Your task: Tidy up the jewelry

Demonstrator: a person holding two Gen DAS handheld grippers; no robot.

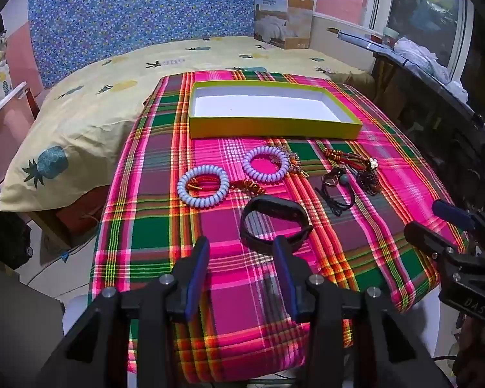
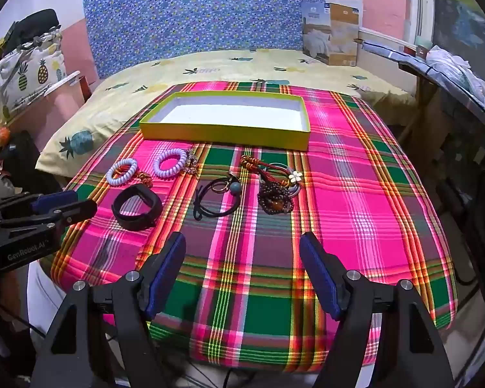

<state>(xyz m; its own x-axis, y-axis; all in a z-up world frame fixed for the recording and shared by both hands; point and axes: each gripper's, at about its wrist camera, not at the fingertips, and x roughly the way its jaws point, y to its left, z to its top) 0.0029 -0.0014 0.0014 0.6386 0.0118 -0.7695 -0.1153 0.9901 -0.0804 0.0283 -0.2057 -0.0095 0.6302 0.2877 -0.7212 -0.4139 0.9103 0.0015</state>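
- Blue-padded fingers (image 1: pixel 197 278) of the left gripper (image 1: pixel 241 252) stand moderately apart, holding nothing, above the near part of the plaid cloth (image 1: pixel 229 291) on the worktop.
- Its right finger tip overlaps the near edge of the black wristband (image 1: pixel 274 223) in the left wrist view; whether it actually touches cannot be told.
- Wider apart are the fingers (image 2: pixel 320 278) of the right gripper (image 2: pixel 242 245), also holding nothing and hovering over bare cloth, well short of the jewelry.
- Just beyond the right gripper lie a black hair tie with a grey-blue bead (image 2: pixel 215 199) and, beside it to the right, a tangle of dark beads, red cords and a white flower charm (image 2: pixel 276 187).
- Beyond the wristband, two pale lilac spiral bracelets (image 1: pixel 203 186) (image 1: pixel 265 163) lie flat side by side, each with small orange-gold charms next to it.
- Farther back sits a shallow yellow-green box (image 1: pixel 274 127) with a white inside; nothing lies in it.
- All the jewelry is on the cloth in front of the box, outside it.
- Behind the worktop is a bed with a pineapple-print sheet (image 1: pixel 90 110) and a blue floral headboard (image 1: pixel 145 13).
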